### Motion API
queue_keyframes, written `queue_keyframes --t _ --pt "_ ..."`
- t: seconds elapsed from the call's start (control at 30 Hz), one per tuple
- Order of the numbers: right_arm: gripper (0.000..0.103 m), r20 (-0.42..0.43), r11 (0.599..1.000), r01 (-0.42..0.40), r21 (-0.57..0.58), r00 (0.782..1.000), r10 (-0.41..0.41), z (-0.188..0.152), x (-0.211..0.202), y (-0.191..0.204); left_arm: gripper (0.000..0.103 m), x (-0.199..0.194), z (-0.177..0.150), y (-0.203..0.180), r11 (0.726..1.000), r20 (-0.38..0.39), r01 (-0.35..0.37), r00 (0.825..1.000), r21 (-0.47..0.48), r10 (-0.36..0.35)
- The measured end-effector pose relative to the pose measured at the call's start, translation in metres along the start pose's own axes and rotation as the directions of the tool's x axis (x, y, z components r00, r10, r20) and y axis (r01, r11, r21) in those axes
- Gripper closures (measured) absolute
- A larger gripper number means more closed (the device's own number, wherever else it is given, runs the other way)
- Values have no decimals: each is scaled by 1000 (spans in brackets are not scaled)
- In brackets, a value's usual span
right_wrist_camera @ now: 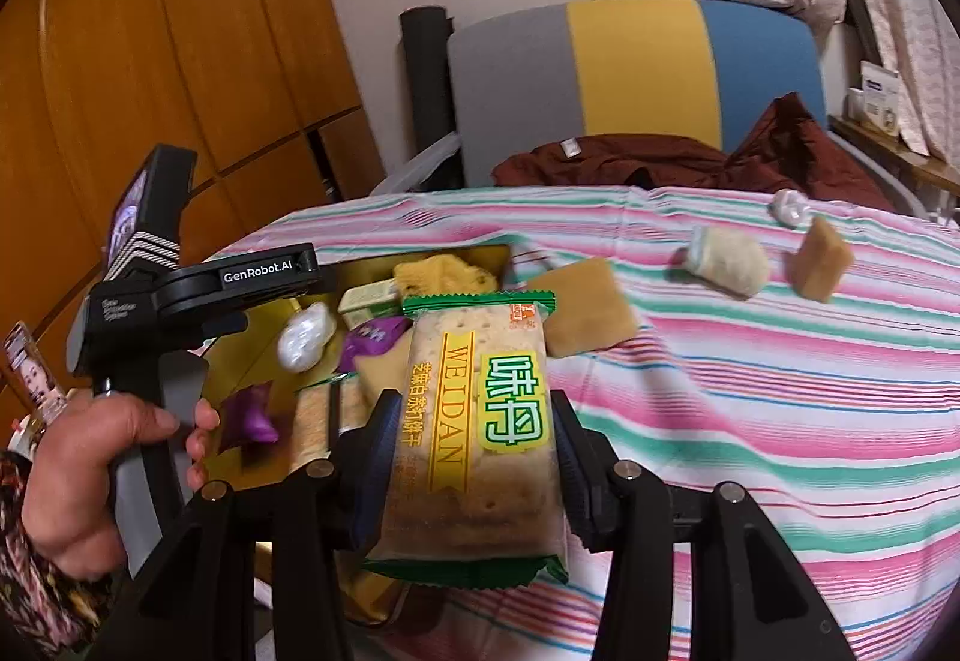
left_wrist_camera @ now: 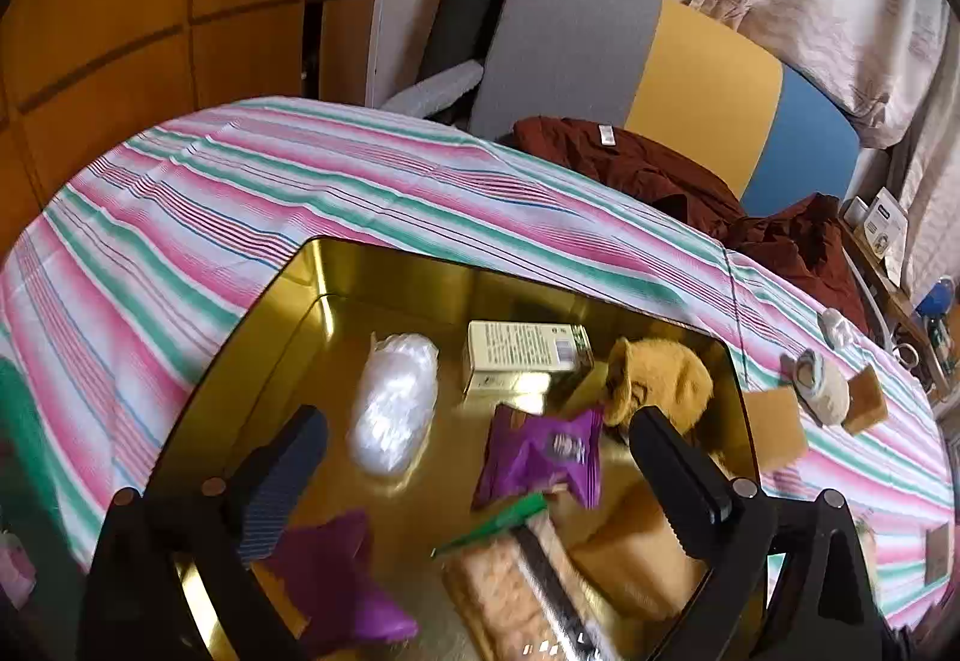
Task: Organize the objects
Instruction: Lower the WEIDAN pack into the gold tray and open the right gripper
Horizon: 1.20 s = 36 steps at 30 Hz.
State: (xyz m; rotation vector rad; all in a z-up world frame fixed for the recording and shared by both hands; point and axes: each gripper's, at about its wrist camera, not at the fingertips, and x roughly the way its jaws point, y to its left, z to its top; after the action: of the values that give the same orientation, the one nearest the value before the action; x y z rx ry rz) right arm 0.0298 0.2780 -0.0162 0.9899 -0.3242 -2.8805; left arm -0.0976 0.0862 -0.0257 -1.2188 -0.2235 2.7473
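Right tool [right_wrist_camera: 474, 457]: pinching cracker packet [right_wrist_camera: 474, 421] by its long sides, lower centre of frame, near edge of gold tray [right_wrist_camera: 240, 361], likely bound for it. Left tool [left_wrist_camera: 480, 457]: spread, gripping nothing, poised over tray [left_wrist_camera: 288, 313], probably ready for the next pick. Already in tray: purple sachet [left_wrist_camera: 540, 457], white box [left_wrist_camera: 522, 352], clear wrap [left_wrist_camera: 393, 403]. Loose on striped table [right_wrist_camera: 750, 391], right of frame: tan blocks [right_wrist_camera: 579, 313], pale pouch [right_wrist_camera: 726, 259], apparently awaiting collection.
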Motion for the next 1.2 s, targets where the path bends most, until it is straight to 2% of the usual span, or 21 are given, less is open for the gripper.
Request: queue_keyframes --t 0.2,0.5,0.97,1.2 --pt "55 -27 999 -44 -6 999 44 -2 5 13 1 -20 -22 13 1000 27 -15 1000 -9 15" --pt "55 -86 996 -78 39 993 81 -3 20 27 1 -22 -43 29 999 -16 -20 1000 -34 20" --pt "54 -135 998 -25 54 990 32 -10 40 34 1 -29 -48 29 1000 -11 -26 1000 -5 26" --pt "54 -111 999 -28 36 993 32 -9 34 36 1 -33 -47 29 1000 3 -29 1000 -4 29"
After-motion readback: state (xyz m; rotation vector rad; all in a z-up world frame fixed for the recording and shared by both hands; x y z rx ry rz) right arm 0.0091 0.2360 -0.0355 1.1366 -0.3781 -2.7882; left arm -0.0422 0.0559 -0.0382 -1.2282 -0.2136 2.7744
